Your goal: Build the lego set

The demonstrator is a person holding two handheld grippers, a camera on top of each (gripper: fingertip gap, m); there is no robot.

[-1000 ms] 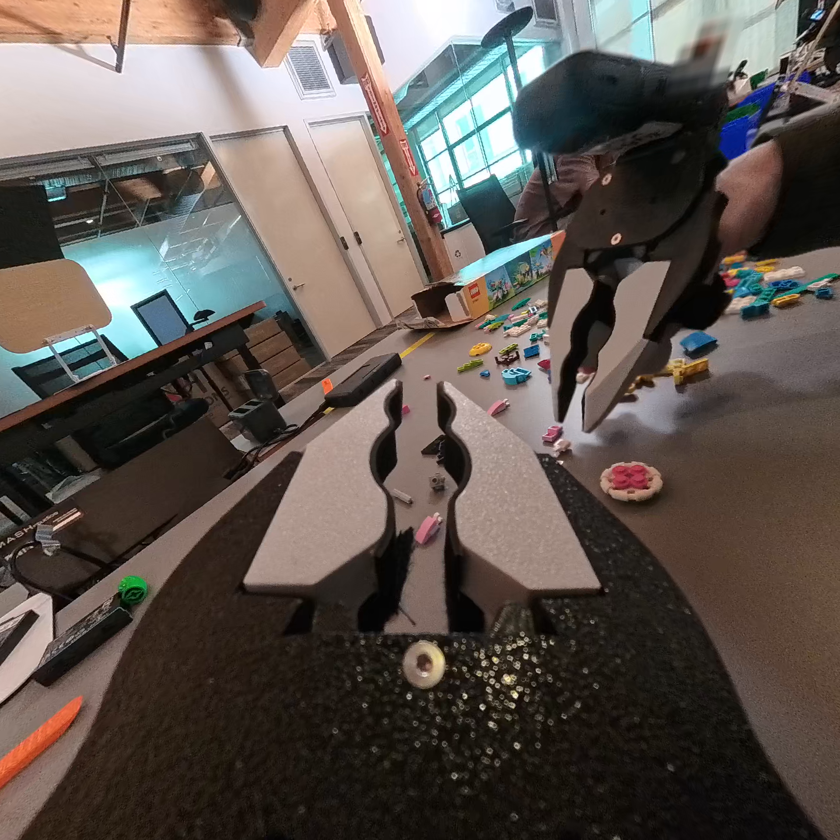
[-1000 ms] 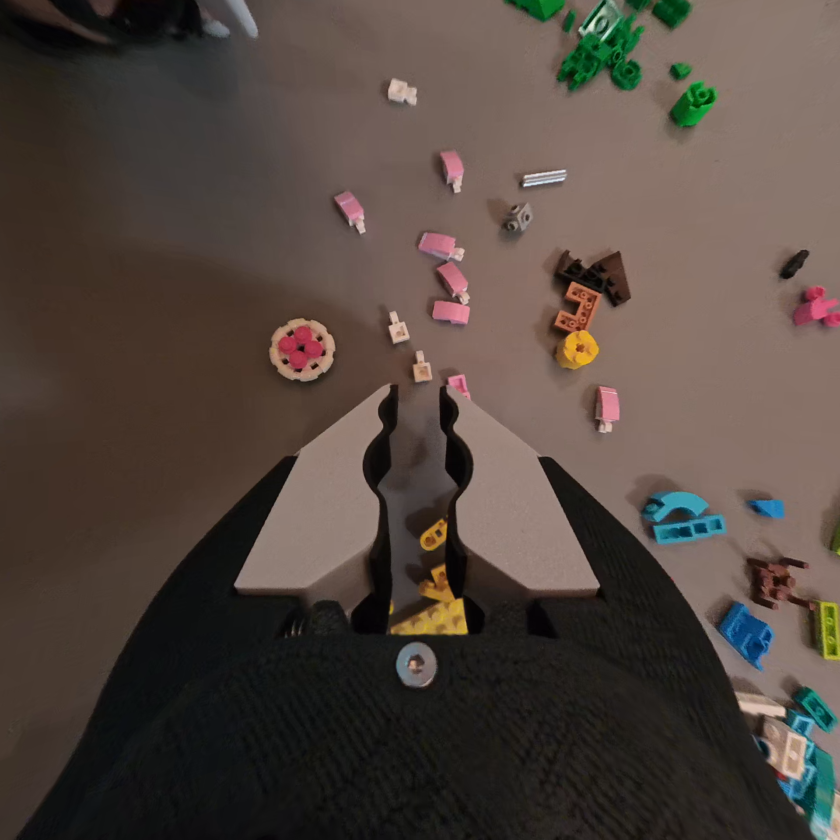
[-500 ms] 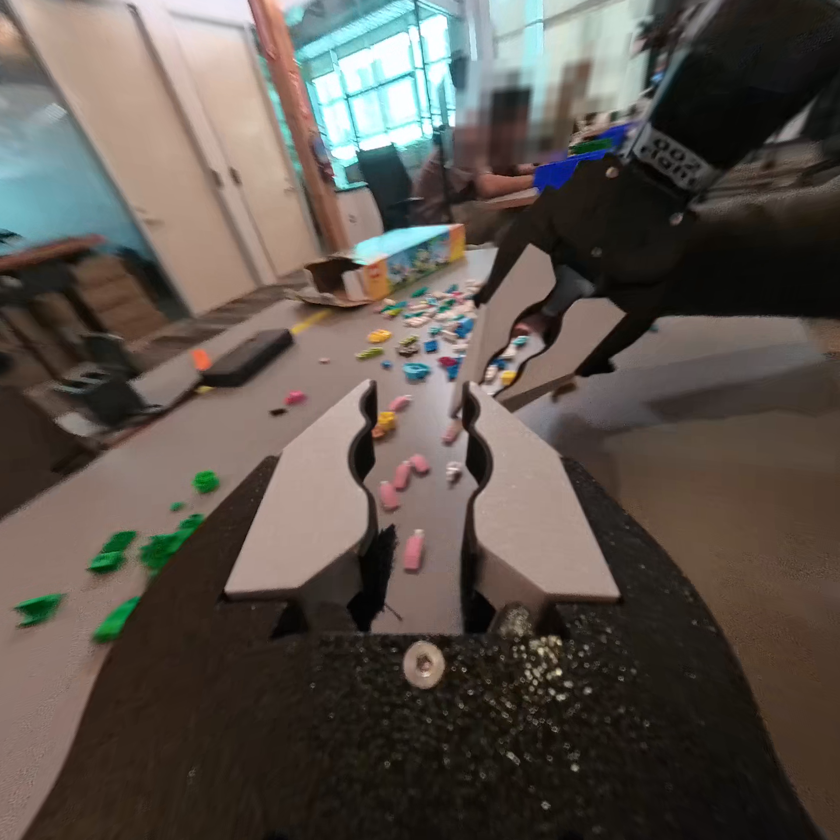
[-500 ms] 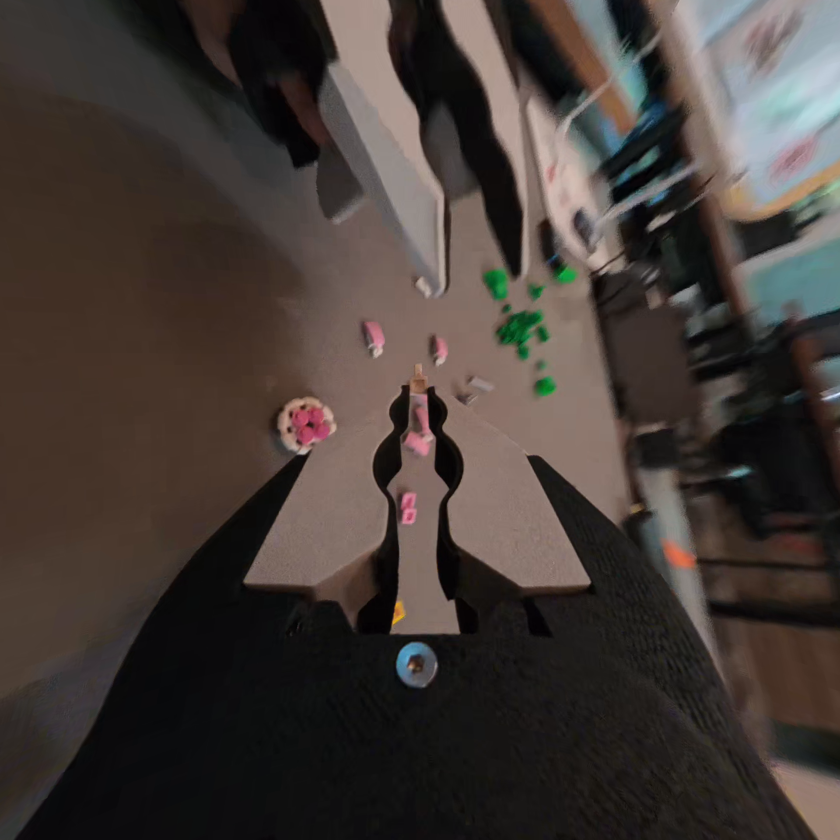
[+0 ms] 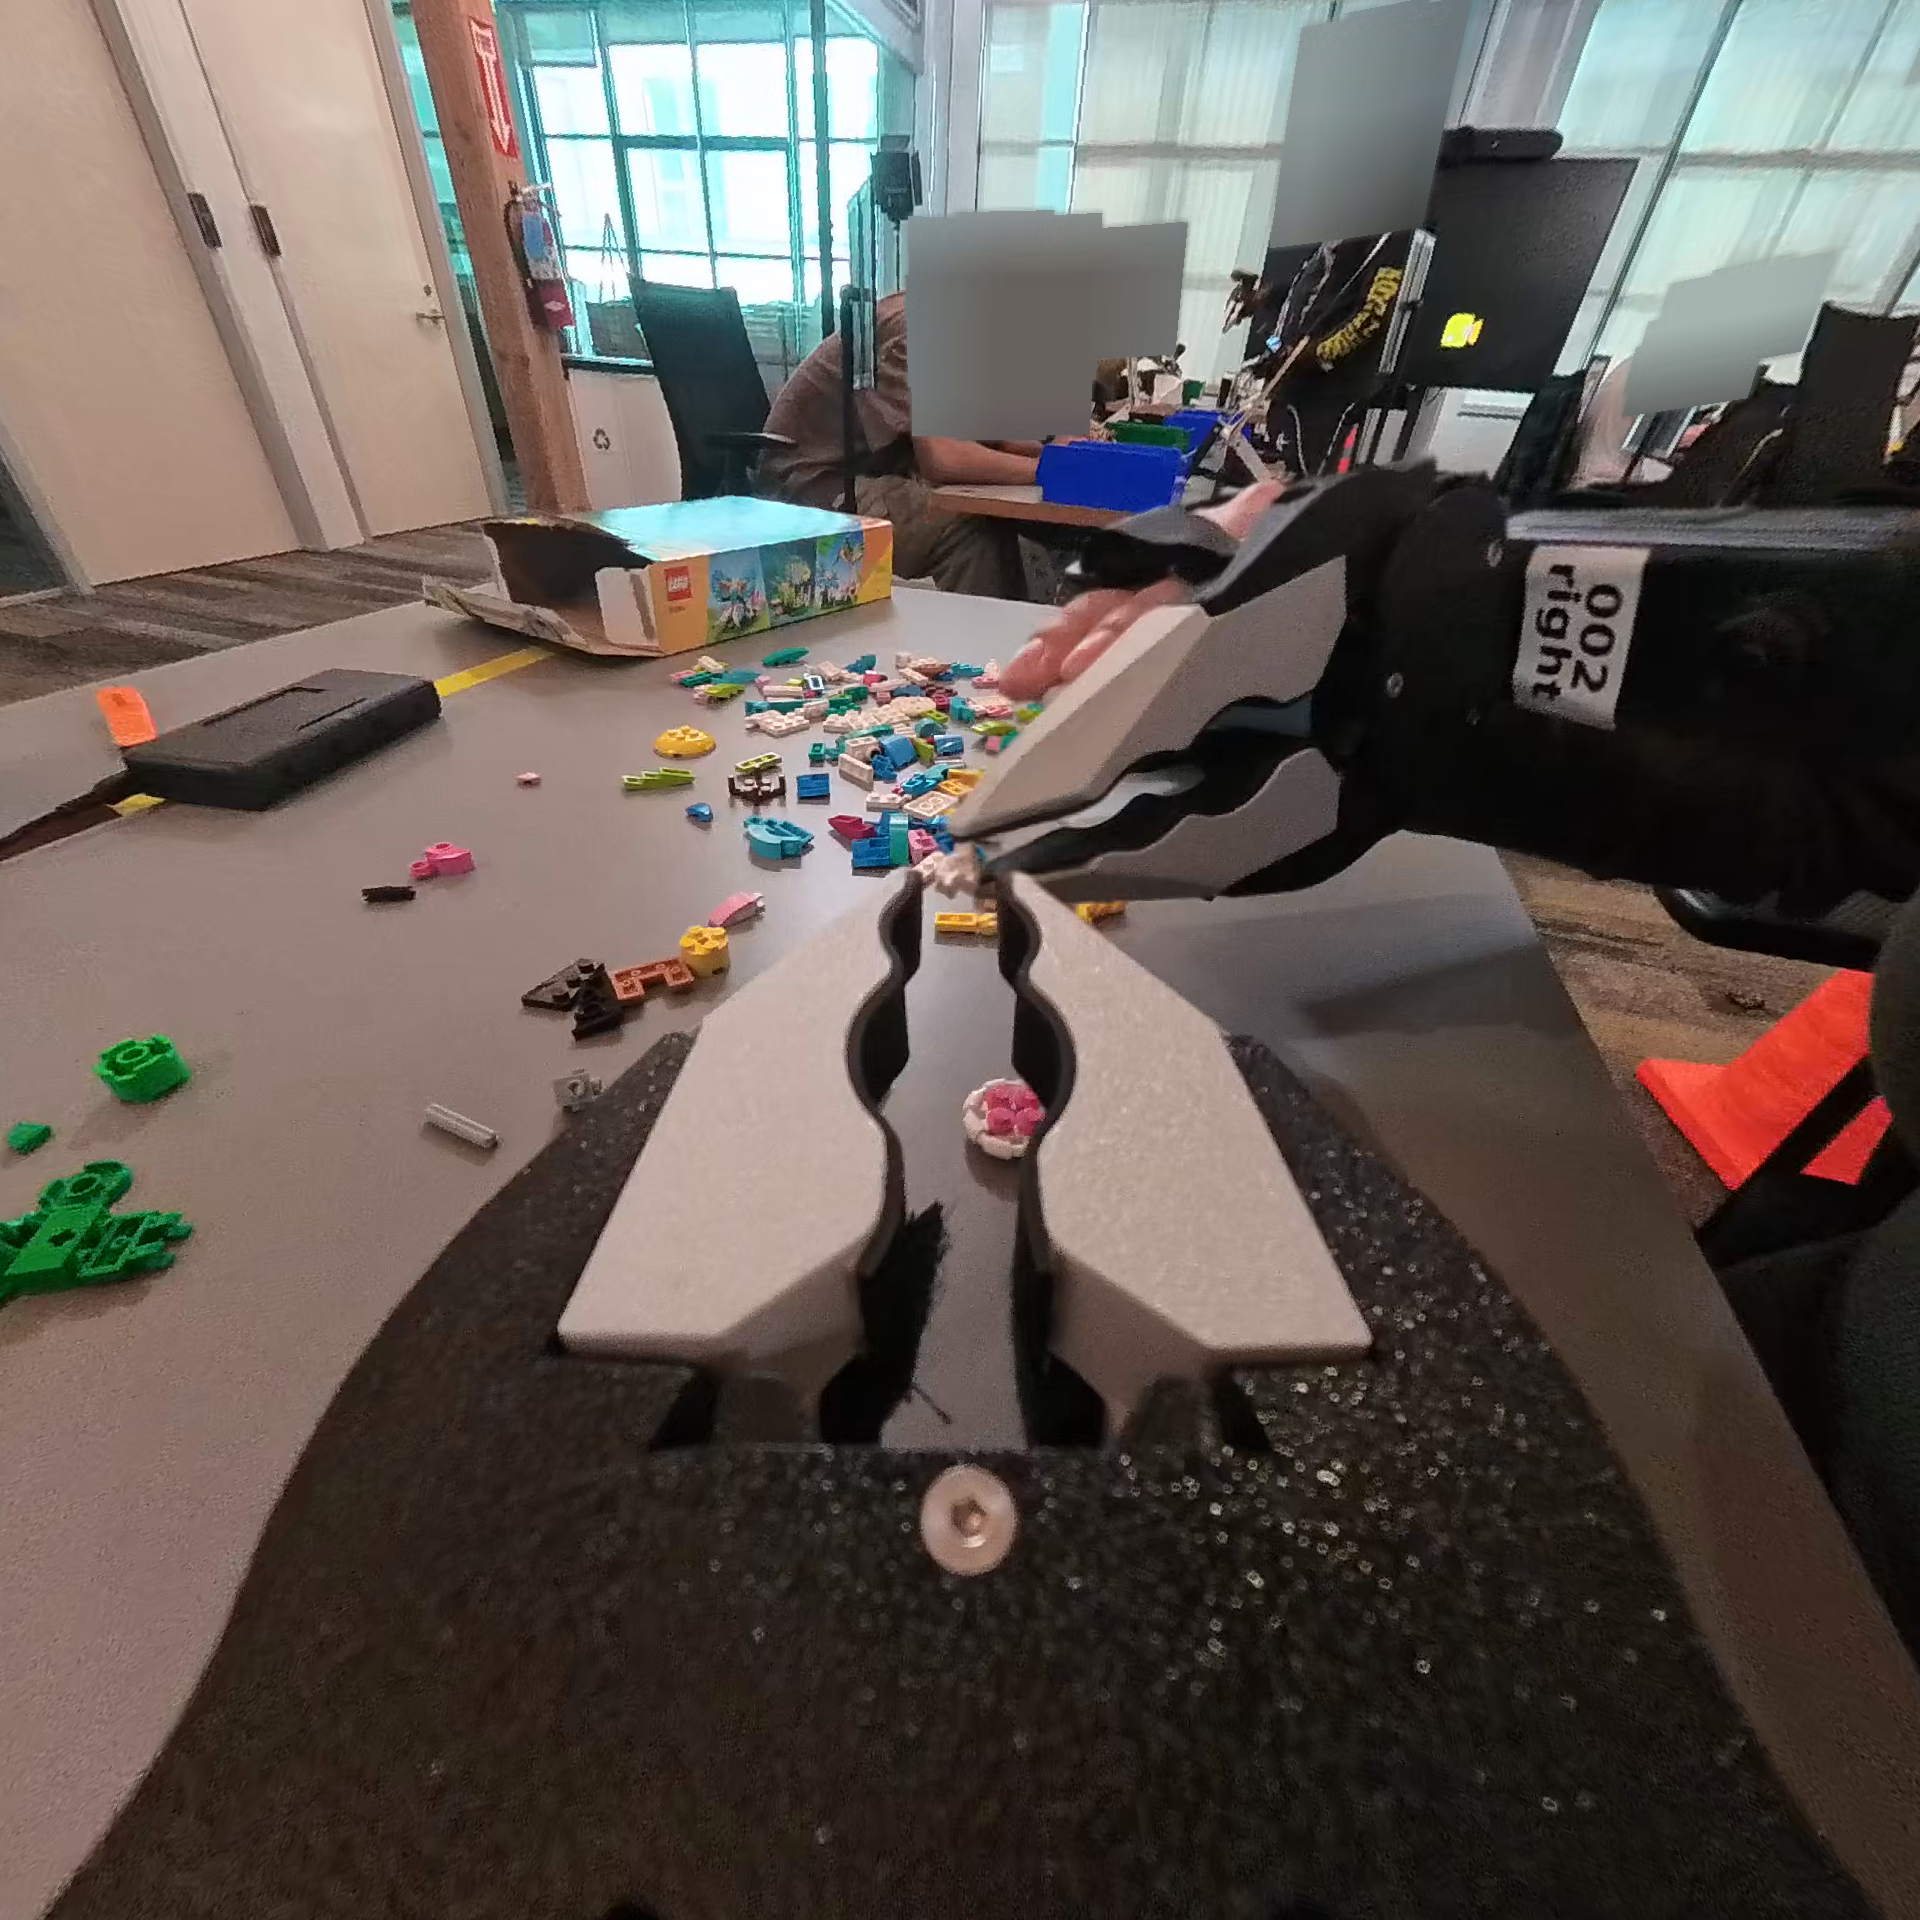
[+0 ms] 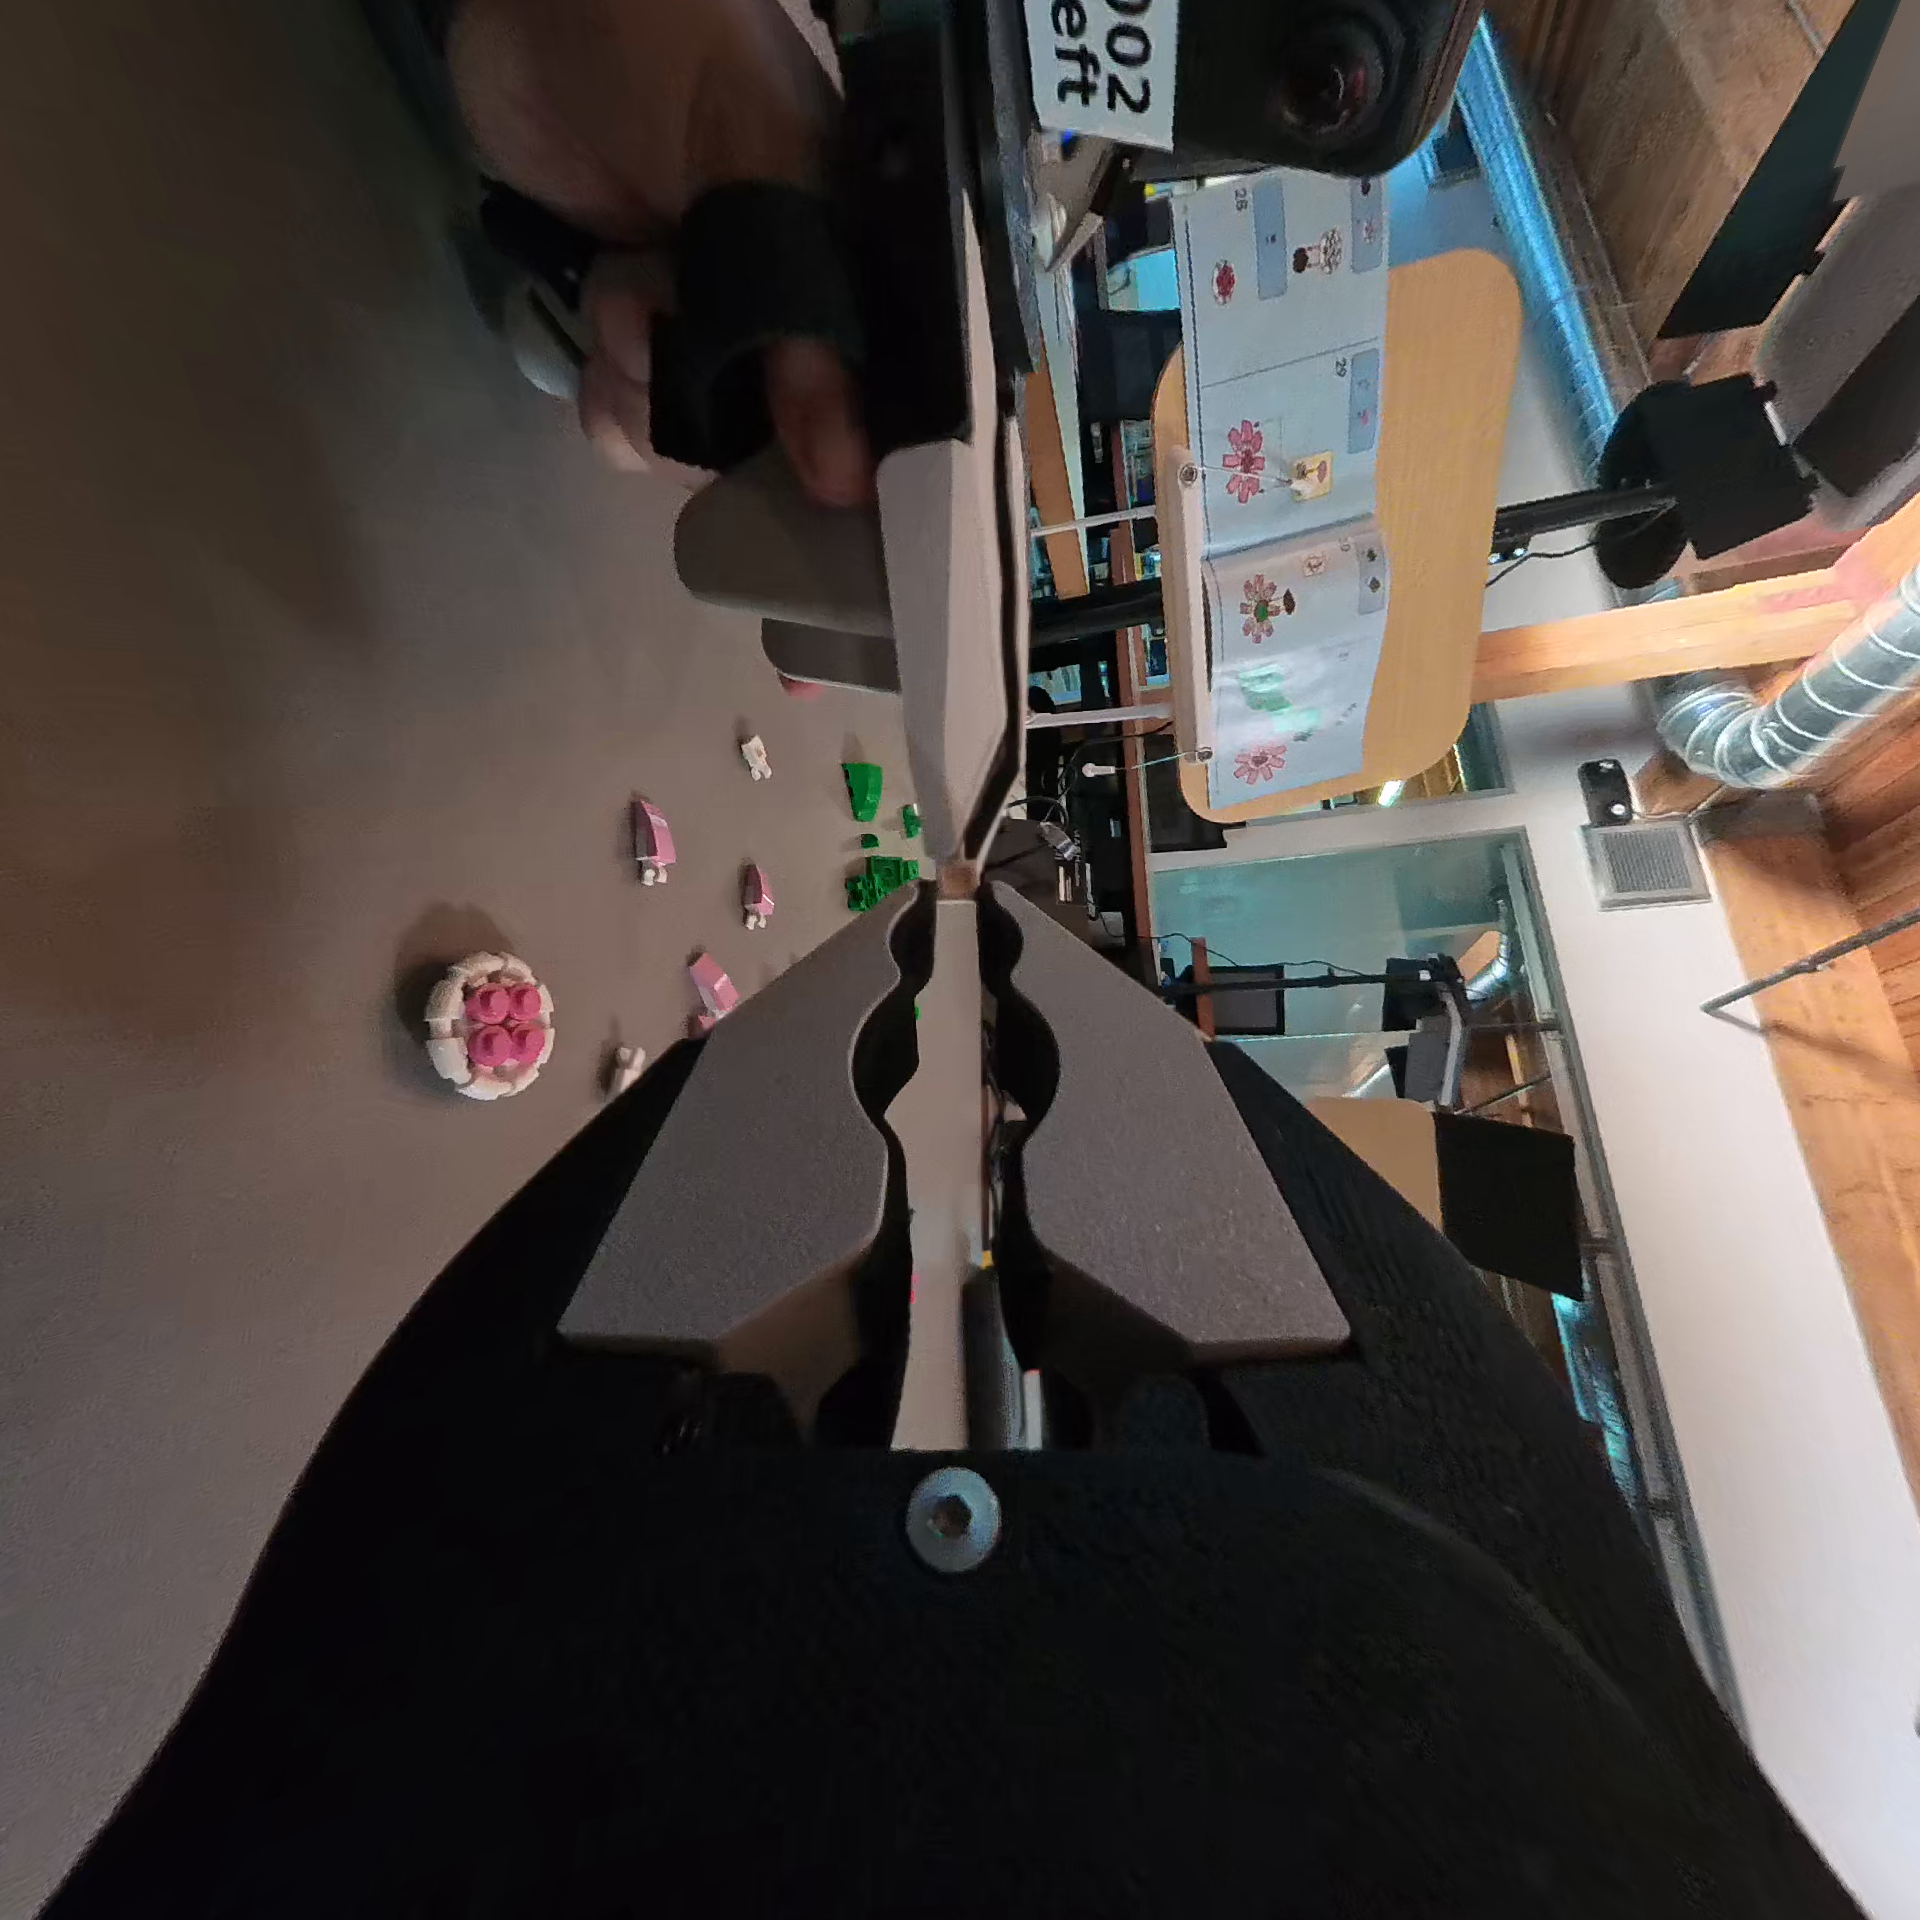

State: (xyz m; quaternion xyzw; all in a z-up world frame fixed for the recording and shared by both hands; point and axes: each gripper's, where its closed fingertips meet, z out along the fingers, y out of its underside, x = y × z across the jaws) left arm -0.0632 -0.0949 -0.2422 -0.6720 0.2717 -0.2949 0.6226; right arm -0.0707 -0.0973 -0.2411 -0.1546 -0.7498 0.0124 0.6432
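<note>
2 grippers meet tip to tip at frame centre: right gripper (image 5: 971,844) pinches a tan piece (image 5: 954,871); left gripper (image 5: 961,896), slightly parted, holds nothing.

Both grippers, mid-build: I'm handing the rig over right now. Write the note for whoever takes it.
Left gripper: raised over the table, tips narrowly apart, tip to tip with the right gripper.
Right gripper: rolled on its side, tips narrowly apart.
A small tan piece sits where the tips meet; which gripper holds it cannot be told.
Things: the round white-and-pink flower centre lies on the table, with pink petal pieces beside it and green pieces beyond. The instruction booklet is open on its stand.
Done: only the flower centre is assembled.
Left: probably fit the tan piece, then the petals and green parts.
</note>
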